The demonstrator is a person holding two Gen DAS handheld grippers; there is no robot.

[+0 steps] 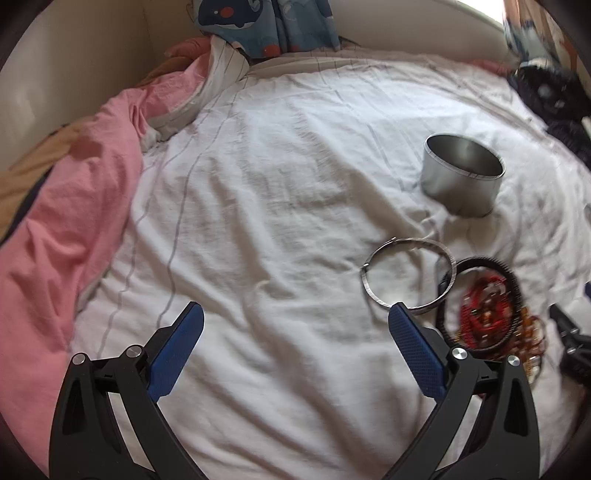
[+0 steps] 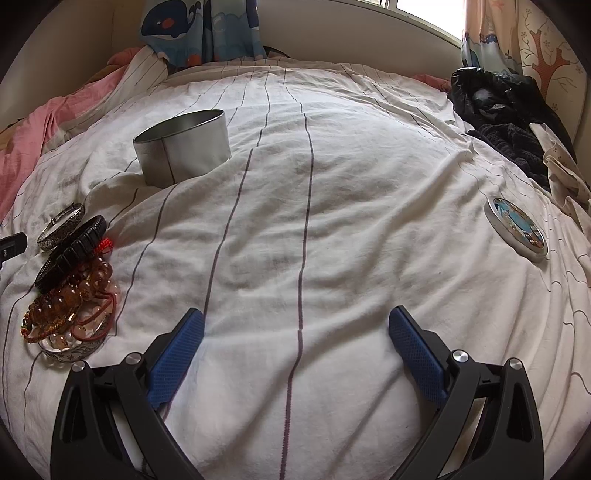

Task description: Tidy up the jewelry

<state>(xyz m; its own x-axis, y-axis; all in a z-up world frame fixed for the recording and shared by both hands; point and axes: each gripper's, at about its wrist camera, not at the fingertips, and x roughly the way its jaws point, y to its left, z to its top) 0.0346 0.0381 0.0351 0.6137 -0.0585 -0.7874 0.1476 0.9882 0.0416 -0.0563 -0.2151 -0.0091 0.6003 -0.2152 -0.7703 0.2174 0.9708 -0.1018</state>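
A round metal tin (image 1: 461, 177) (image 2: 183, 146) stands open on the white striped bedsheet. Just in front of it lies a heap of jewelry: a silver bangle (image 1: 408, 277) (image 2: 61, 227), a black beaded bracelet (image 1: 480, 306) (image 2: 72, 253), red bead strings (image 1: 487, 310) and amber bead bracelets (image 2: 70, 299). My left gripper (image 1: 295, 321) is open above the sheet, its right finger over the silver bangle's near edge. In the right wrist view my right gripper (image 2: 295, 325) hangs open over bare sheet, with the heap off to its left. Nothing is held.
The tin's lid (image 2: 517, 229), with a colourful picture, lies on the sheet to the right. Dark clothes (image 2: 509, 118) are piled at the far right. A pink quilt (image 1: 62, 221) is bunched along the left. Whale-print curtains (image 2: 192, 29) hang behind the bed.
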